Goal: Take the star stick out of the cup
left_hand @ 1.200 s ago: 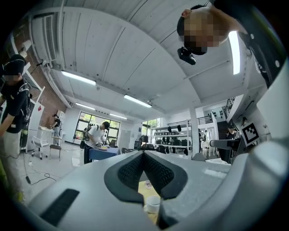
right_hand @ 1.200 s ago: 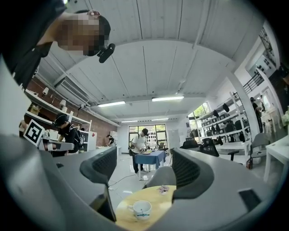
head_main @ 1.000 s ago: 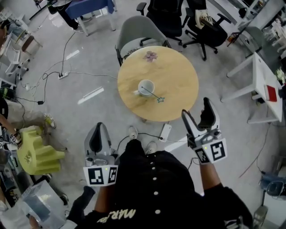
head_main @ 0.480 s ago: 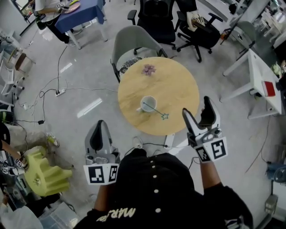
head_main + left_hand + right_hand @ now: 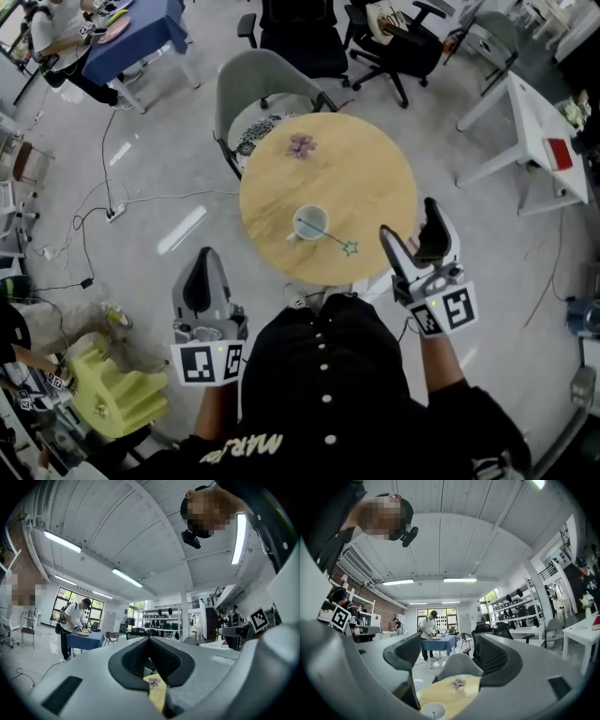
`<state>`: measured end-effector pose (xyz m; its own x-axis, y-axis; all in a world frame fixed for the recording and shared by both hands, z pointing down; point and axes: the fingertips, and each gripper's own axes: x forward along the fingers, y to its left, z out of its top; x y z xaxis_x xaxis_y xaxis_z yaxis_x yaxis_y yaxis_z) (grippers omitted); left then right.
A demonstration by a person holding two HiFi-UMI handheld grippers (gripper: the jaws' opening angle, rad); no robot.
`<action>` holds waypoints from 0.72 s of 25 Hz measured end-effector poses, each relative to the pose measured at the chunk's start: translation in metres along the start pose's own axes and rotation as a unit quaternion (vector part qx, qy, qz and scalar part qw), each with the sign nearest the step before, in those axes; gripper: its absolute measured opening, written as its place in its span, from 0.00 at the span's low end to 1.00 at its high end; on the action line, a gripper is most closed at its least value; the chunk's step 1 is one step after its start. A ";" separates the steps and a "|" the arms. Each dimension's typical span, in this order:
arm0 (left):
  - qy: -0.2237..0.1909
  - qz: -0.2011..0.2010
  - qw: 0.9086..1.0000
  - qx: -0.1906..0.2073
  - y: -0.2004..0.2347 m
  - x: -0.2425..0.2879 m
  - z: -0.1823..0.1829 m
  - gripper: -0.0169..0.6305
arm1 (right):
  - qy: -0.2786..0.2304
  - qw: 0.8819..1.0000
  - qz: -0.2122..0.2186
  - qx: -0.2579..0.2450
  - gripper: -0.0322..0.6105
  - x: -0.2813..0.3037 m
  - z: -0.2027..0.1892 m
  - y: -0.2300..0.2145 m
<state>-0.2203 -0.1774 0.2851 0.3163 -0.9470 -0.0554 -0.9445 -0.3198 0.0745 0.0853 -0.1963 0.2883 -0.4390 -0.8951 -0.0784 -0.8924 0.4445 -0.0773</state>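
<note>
On the round wooden table stands a white cup. A thin stick leans out of it toward me, its green star hanging past the rim over the tabletop. My right gripper is open and empty, held just off the table's near right edge. In the right gripper view the cup shows low between the spread jaws of the right gripper. My left gripper is shut on nothing, over the floor left of the table. In the left gripper view its jaws meet.
A small purple flower lies at the table's far side. A grey chair stands behind the table, with black office chairs farther back. A white desk is at right; cables and a yellow-green stool at left.
The table and cup have drawn nearer in the head view. Both grippers hold the same pose, the right one now beside the table's edge.
</note>
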 end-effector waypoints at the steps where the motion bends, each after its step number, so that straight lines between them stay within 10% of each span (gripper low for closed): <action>1: 0.004 -0.003 1.000 -0.002 -0.001 0.005 -0.004 0.02 | 0.006 1.000 0.002 0.002 0.64 0.000 -0.006 -0.003; 18: 0.060 0.009 0.998 -0.006 -0.030 0.057 -0.052 0.02 | 0.100 0.990 0.096 0.032 0.64 0.012 -0.116 -0.022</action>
<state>-0.1696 -0.2232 0.3317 0.3083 -0.9490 0.0665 -0.9493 -0.3023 0.0864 0.0876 -0.2212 0.4041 -0.6169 -0.7807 0.0997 -0.7853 0.6024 -0.1429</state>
